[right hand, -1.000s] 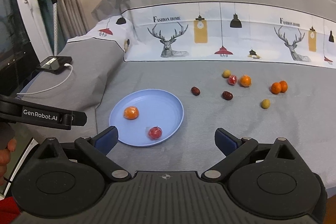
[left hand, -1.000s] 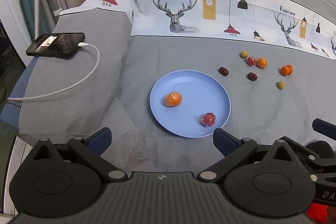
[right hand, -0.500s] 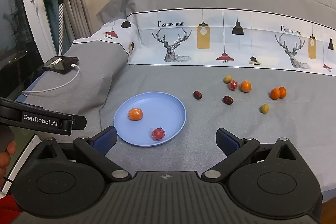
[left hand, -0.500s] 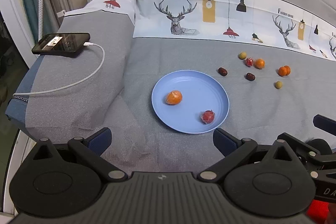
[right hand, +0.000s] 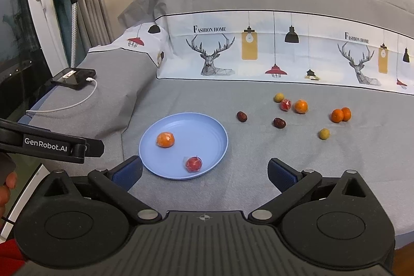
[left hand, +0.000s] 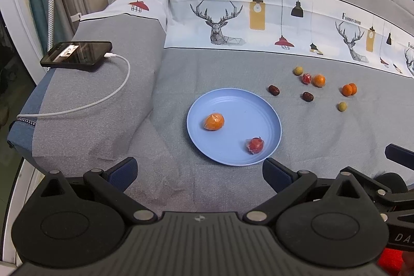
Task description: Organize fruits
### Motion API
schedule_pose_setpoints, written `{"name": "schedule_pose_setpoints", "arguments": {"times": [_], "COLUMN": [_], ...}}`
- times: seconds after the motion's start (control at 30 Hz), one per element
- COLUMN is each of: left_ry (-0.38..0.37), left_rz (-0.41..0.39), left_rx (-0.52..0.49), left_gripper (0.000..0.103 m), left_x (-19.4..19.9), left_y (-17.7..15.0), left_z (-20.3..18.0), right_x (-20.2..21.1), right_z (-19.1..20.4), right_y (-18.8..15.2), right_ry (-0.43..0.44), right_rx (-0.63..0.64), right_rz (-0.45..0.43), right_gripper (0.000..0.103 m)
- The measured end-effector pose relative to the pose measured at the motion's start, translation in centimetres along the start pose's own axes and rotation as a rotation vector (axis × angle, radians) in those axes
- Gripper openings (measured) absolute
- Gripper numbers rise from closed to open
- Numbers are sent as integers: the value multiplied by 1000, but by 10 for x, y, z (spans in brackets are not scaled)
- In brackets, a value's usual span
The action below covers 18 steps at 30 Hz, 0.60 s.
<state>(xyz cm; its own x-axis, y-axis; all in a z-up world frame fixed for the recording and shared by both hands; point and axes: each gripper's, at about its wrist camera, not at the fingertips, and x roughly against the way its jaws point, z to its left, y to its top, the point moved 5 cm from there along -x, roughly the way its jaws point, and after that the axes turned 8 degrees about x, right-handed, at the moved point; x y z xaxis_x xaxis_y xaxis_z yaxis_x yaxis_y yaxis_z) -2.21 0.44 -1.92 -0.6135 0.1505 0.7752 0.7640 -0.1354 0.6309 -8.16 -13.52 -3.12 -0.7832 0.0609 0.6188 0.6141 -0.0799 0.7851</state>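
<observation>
A: How do the fingers stand?

B: The left gripper [left hand: 199,170] is spread wide with nothing between its blue pads [left hand: 123,170]. The right gripper [right hand: 204,172] is likewise released, holding nothing.

A: What lies just past them?

B: At twelve o'clock from the left gripper sits the blue plate [left hand: 234,105] on the grey bedspread [left hand: 181,74]. On the plate are a wrapped orange fruit [left hand: 213,121] at about nine o'clock and a wrapped red fruit [left hand: 254,145] at about five, well apart.

A: And the loose fruit?

B: Off the plate toward two o'clock: two dark dates [left hand: 273,90], two yellow-green balls [left hand: 298,70], a red wrapped piece [left hand: 307,79] touching an orange [left hand: 318,80], and a pair of oranges [left hand: 349,89] touching each other.

A: Any writing?

B: "FASHION HOME" [right hand: 209,29] is printed on the white band above a deer drawing, twice in each view. The left gripper's side bar reads "GenRobot.AI" [right hand: 45,144] in the right wrist view.

A: Farther out?

B: At ten o'clock, a phone [left hand: 77,55] with a white cable [left hand: 103,100] plugged in.
</observation>
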Motion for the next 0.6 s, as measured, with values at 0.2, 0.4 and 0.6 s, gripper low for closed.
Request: {"name": "schedule_pose_setpoints", "arguments": {"times": [0.2, 0.4, 0.6], "left_ry": [2, 4, 15], "left_rz": [10, 28, 39], "left_rx": [10, 17, 12], "left_gripper": [103, 103, 103], "left_x": [-3, -10, -17], "left_y": [1, 2, 4], "left_z": [1, 3, 2], "right_x": [-5, -11, -16], "right_z": [0, -2, -3], "right_y": [-2, -5, -9], "right_ry": [3, 9, 17], "right_rx": [-4, -13, -26], "right_rz": [19, 35, 48], "right_gripper": [102, 102, 102]}}
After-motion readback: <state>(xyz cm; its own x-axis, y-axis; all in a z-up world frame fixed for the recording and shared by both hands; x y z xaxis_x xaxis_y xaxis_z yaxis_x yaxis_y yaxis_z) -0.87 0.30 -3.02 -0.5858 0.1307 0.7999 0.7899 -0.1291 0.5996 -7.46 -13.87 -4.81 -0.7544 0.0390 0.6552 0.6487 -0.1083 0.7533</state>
